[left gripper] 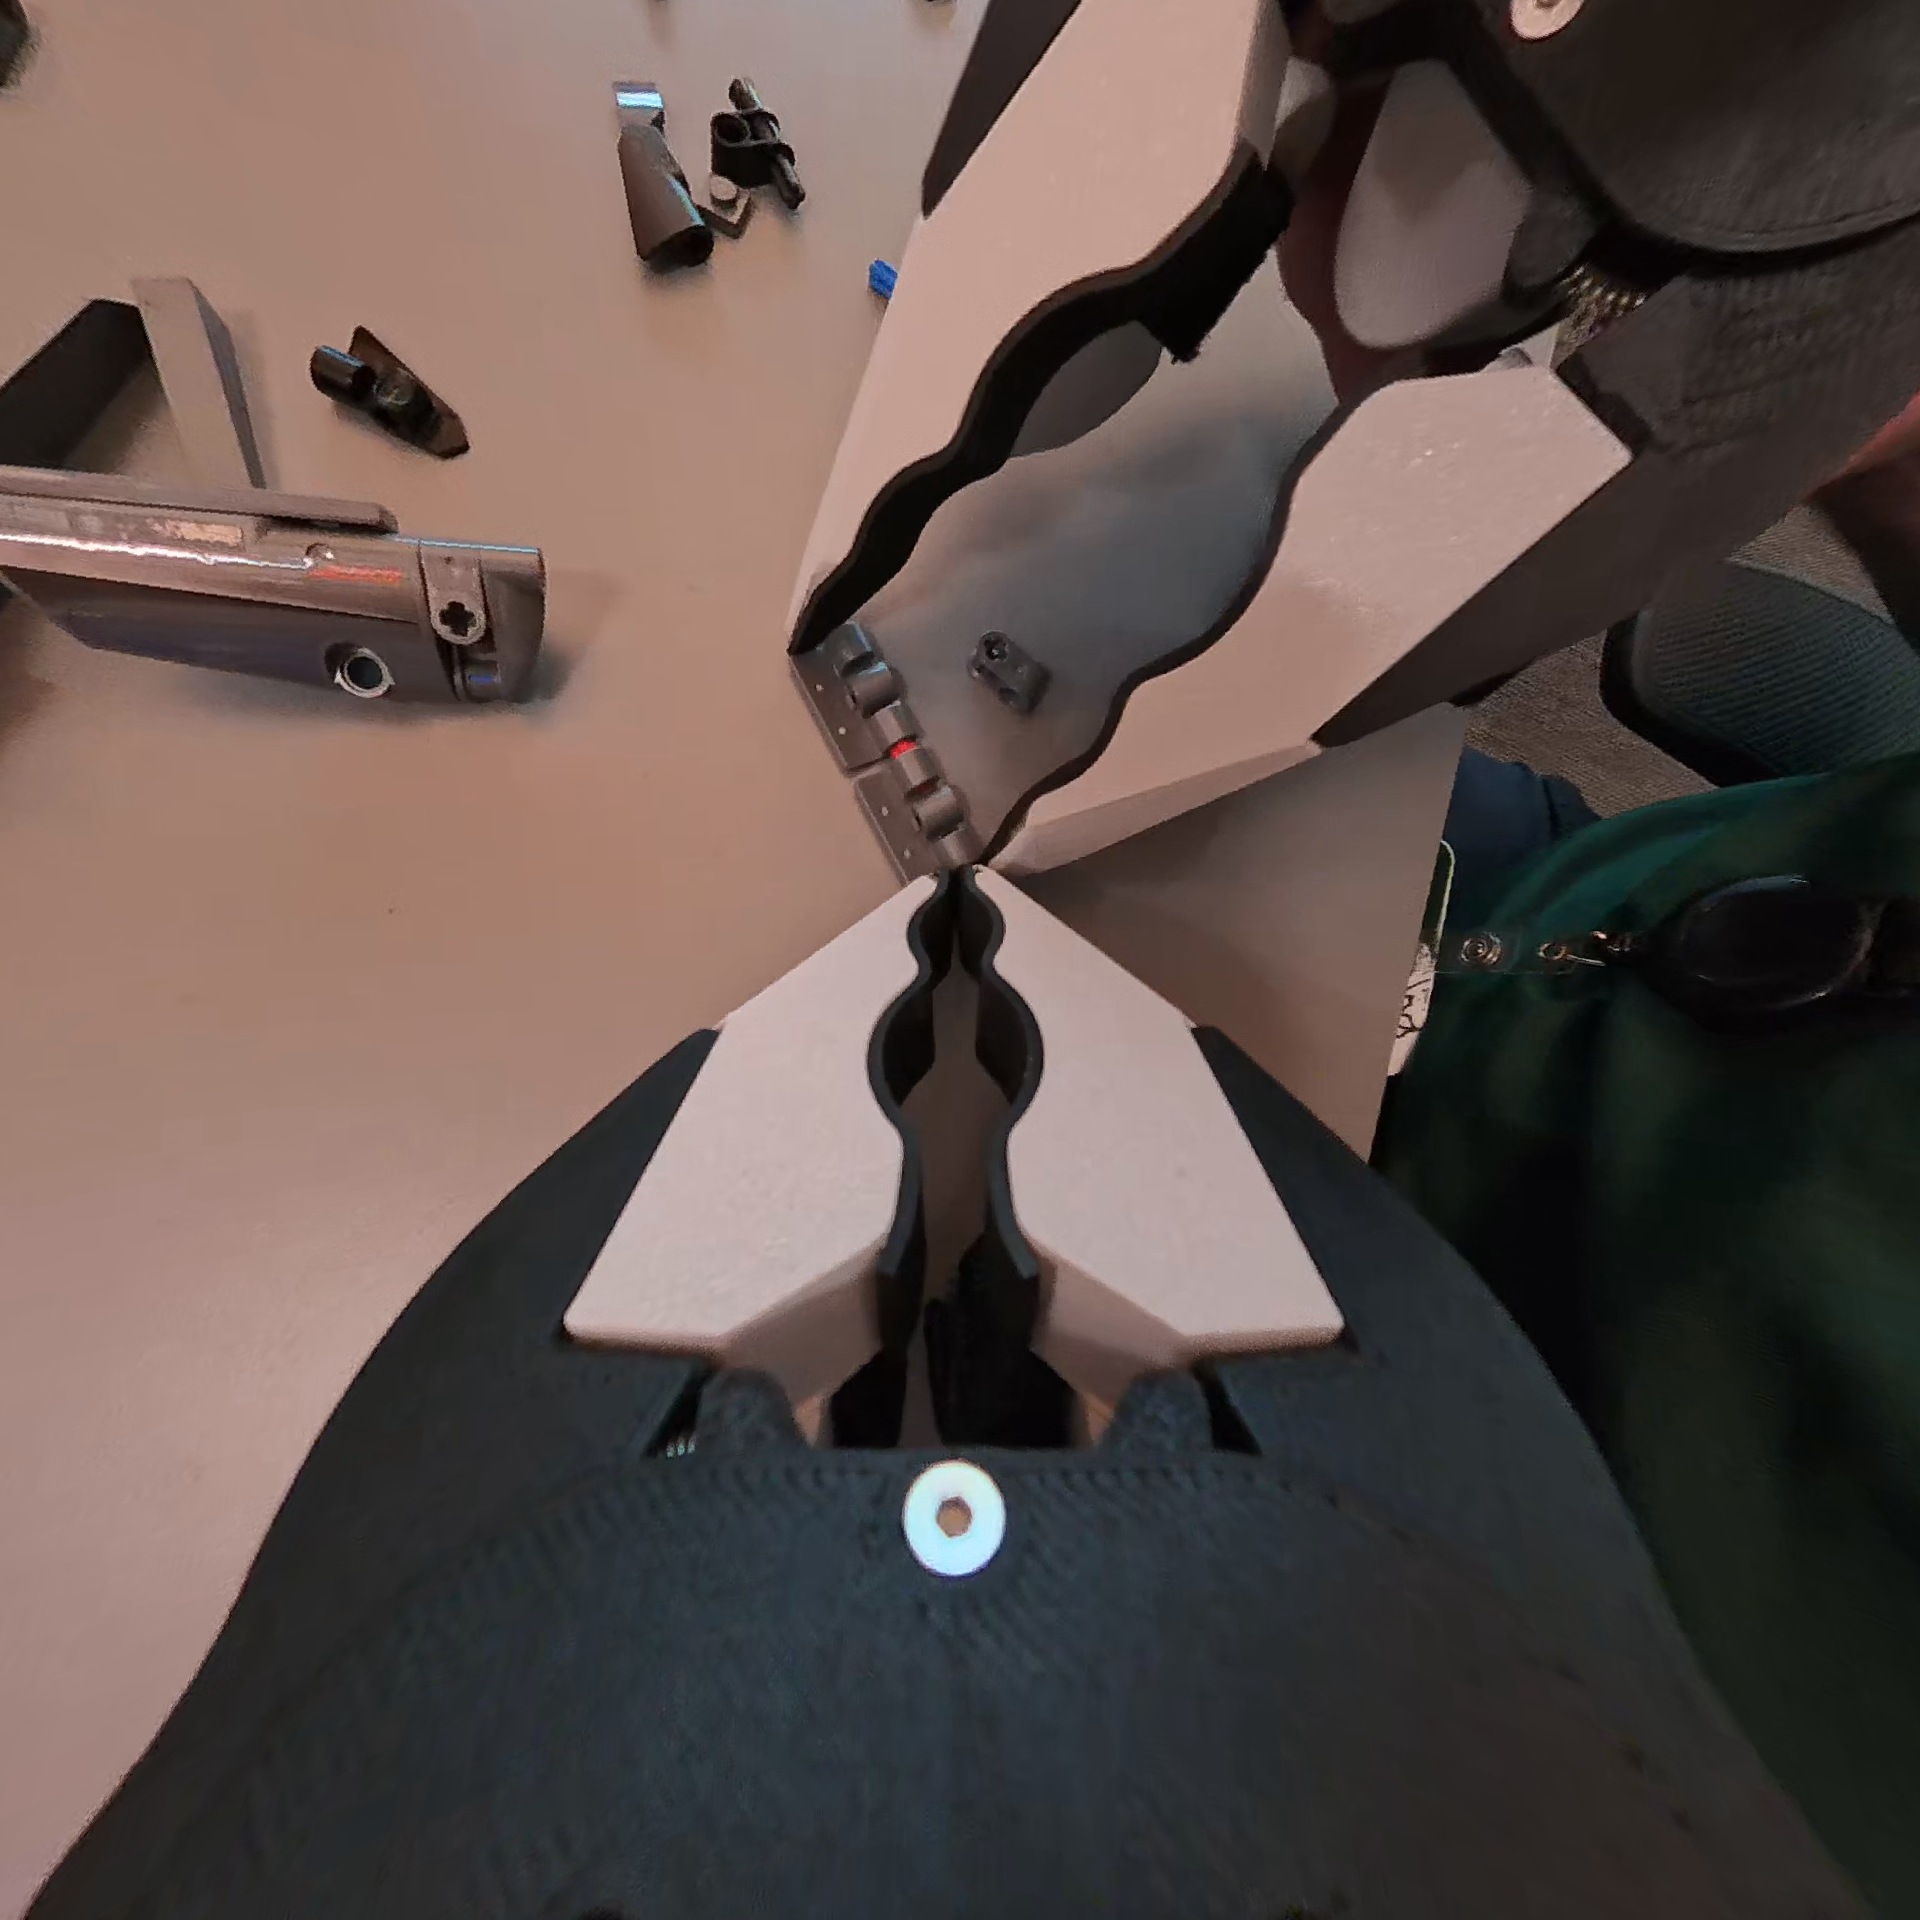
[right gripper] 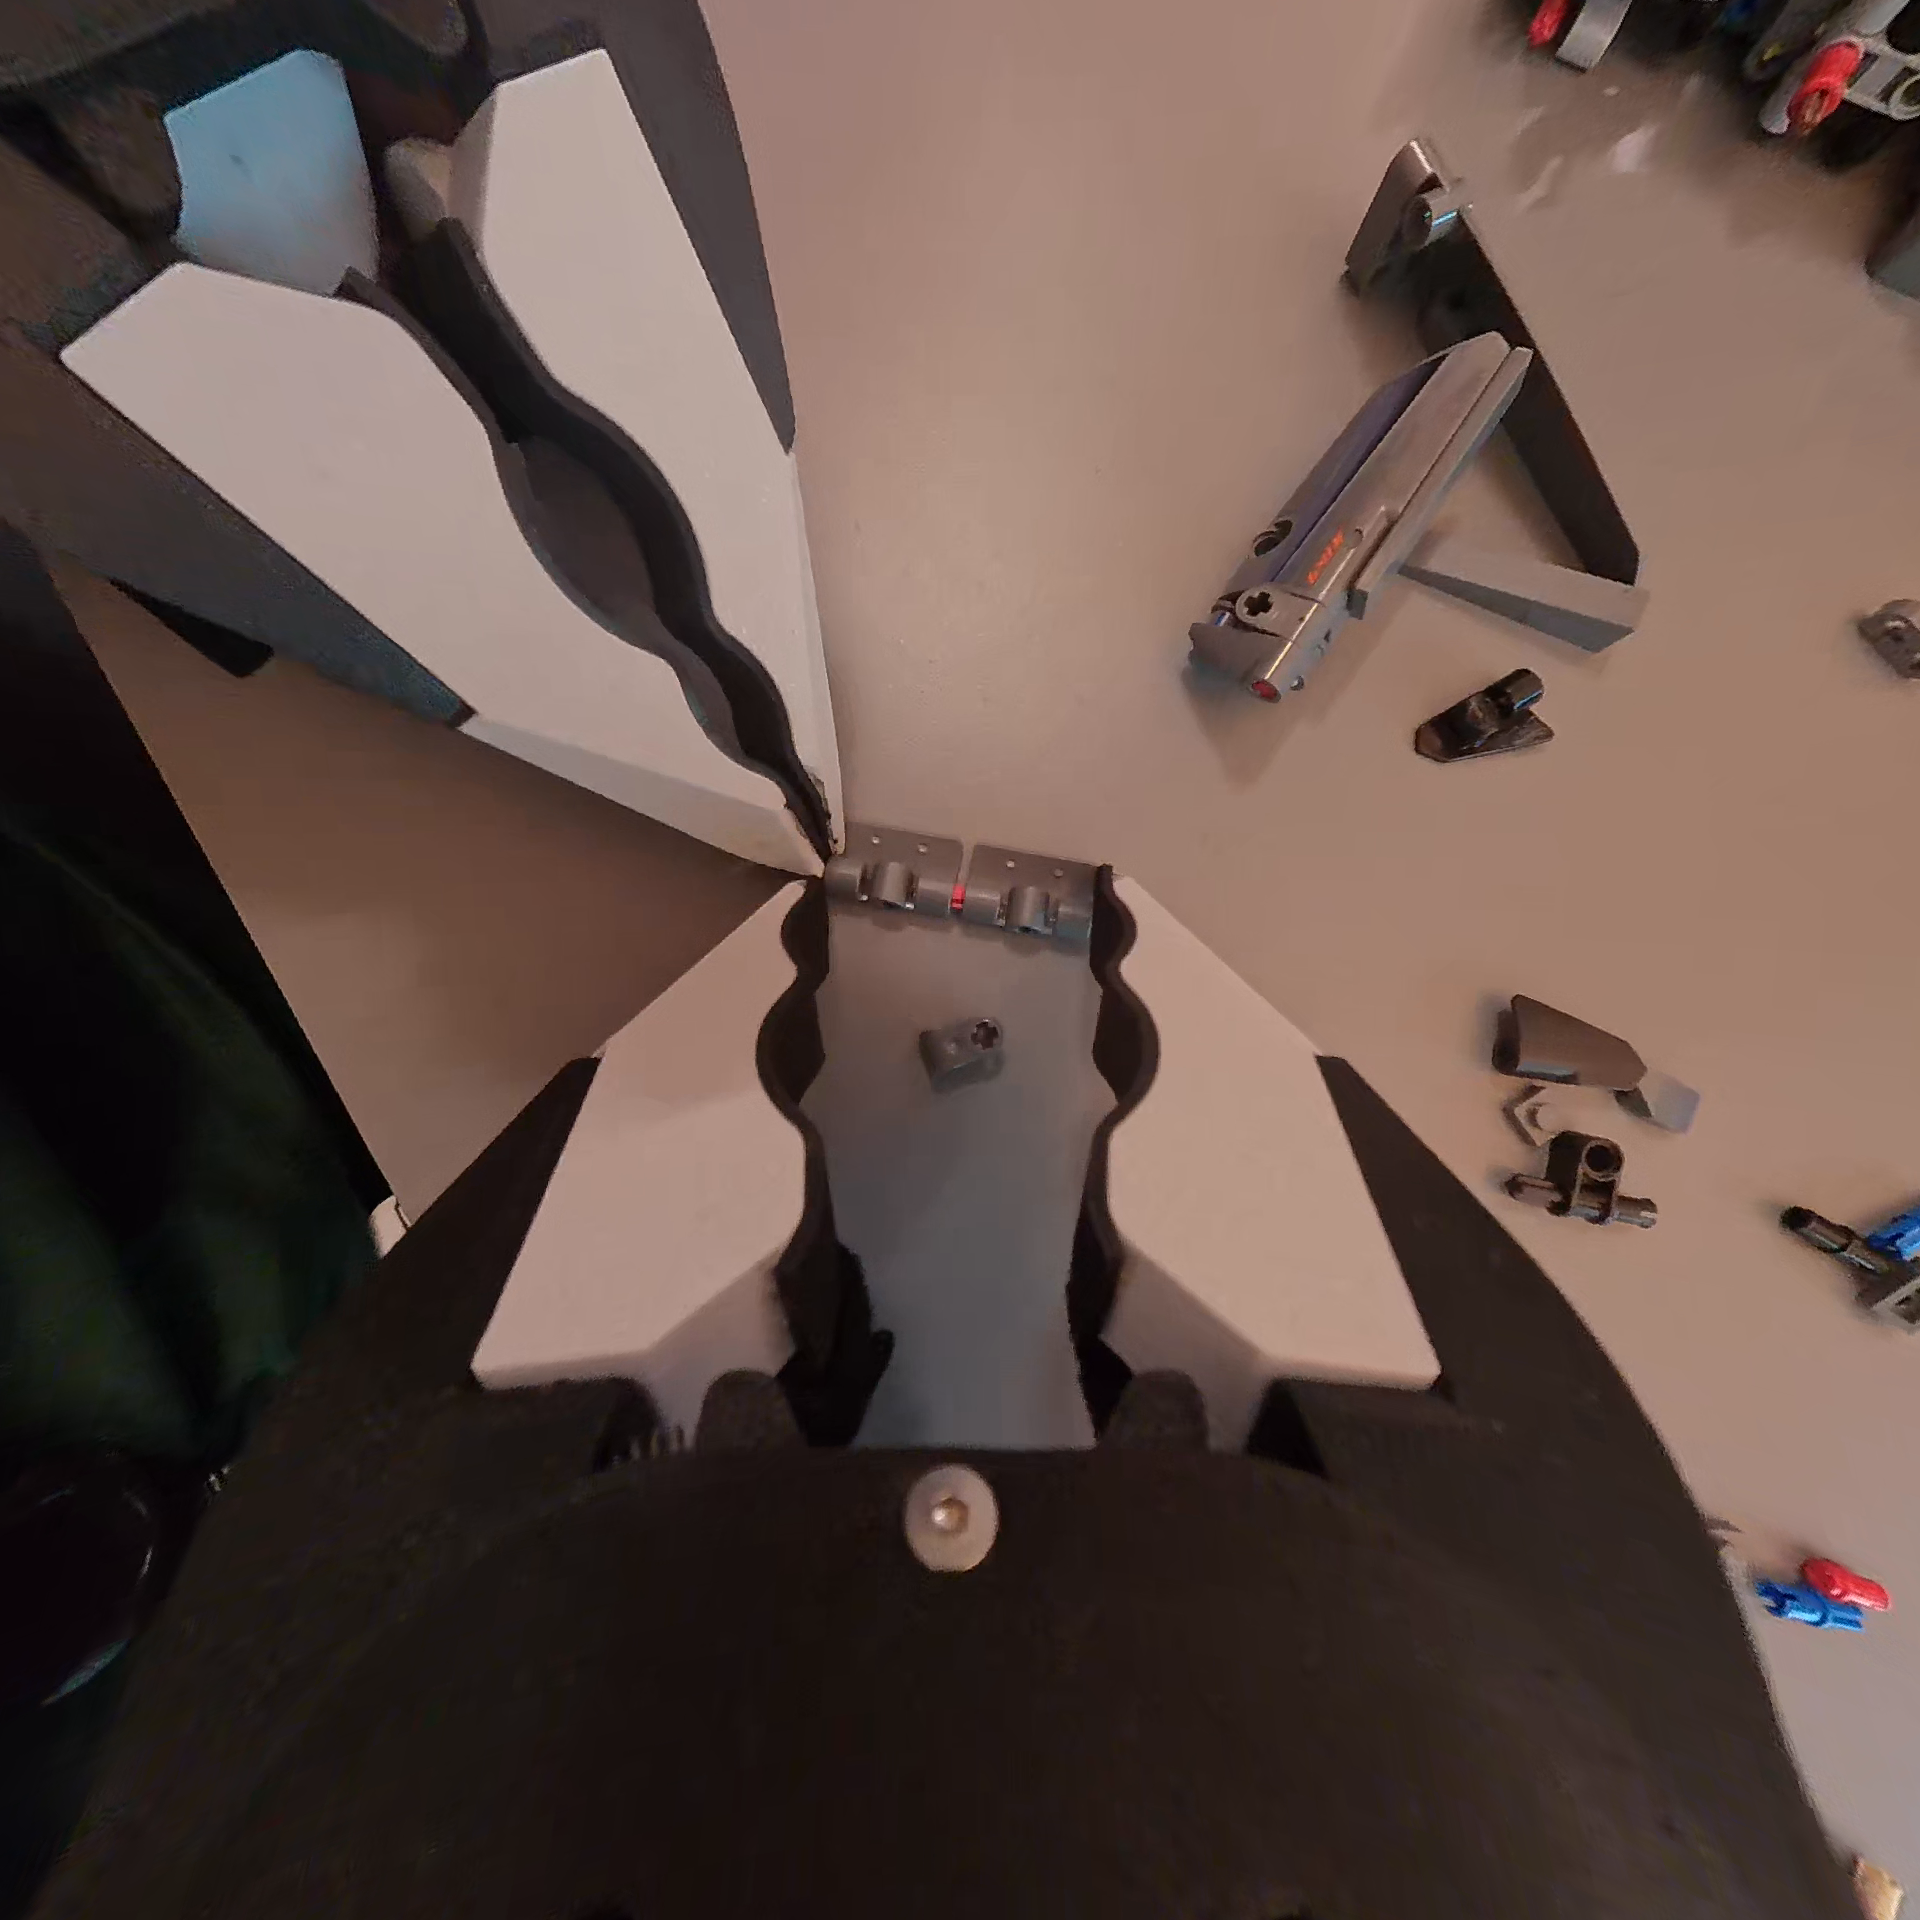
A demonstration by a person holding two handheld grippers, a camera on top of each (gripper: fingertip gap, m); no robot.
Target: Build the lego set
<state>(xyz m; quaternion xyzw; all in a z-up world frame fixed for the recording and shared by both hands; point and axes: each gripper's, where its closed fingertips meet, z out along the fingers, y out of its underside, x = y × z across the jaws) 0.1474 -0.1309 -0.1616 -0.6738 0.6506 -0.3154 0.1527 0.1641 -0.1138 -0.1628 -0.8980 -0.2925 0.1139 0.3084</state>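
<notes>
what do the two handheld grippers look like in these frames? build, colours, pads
Both match: the left gripper and right gripper each have a black, rough-textured printed body with one silver screw and washer in the middle. Each carries two pale grey, faceted wedge fingers lined with black pads cut in a wavy profile. No cables show. The person behind wears a dark green top.

White-fingered black gripper (left gripper: 957, 883), green top (left gripper: 1662, 1195)
</notes>
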